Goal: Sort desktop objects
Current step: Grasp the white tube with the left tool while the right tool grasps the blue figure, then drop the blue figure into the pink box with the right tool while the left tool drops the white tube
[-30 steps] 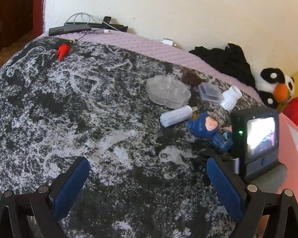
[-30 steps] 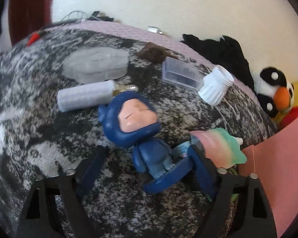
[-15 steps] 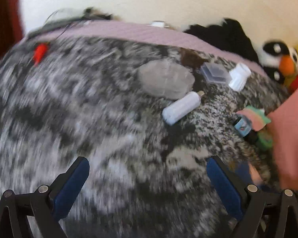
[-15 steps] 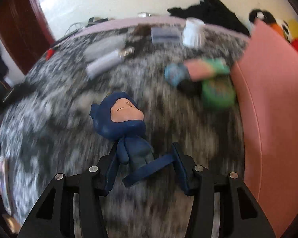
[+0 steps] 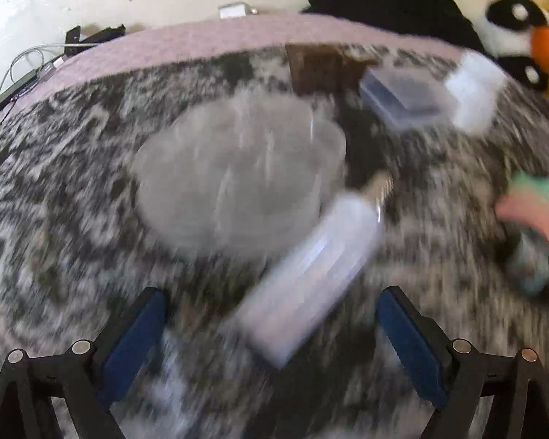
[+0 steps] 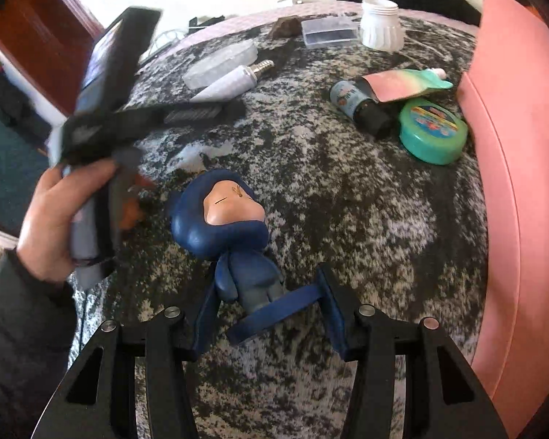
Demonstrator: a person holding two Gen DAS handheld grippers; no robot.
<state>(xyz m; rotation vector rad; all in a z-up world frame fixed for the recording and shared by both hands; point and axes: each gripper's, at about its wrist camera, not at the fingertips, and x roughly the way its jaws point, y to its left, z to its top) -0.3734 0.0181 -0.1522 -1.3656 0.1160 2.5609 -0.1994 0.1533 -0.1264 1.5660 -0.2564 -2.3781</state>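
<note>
My right gripper has its fingers clamped on the blue doll at its legs and base, above the mottled tabletop; my left gripper has its fingers spread wide, holding nothing, with the white bulb lying between them on the tabletop.

Left wrist view v. motion-blurred; right sharper, prob. daylit, fisheye-warped edges.

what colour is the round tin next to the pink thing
Green round tin, with a colourful printed lid; clearest in the right wrist view.

Black-and-white mottled fabric surface, black-and-white plush penguin with orange beak far right, crumpled black cloth far, dark wooden door far left
</note>
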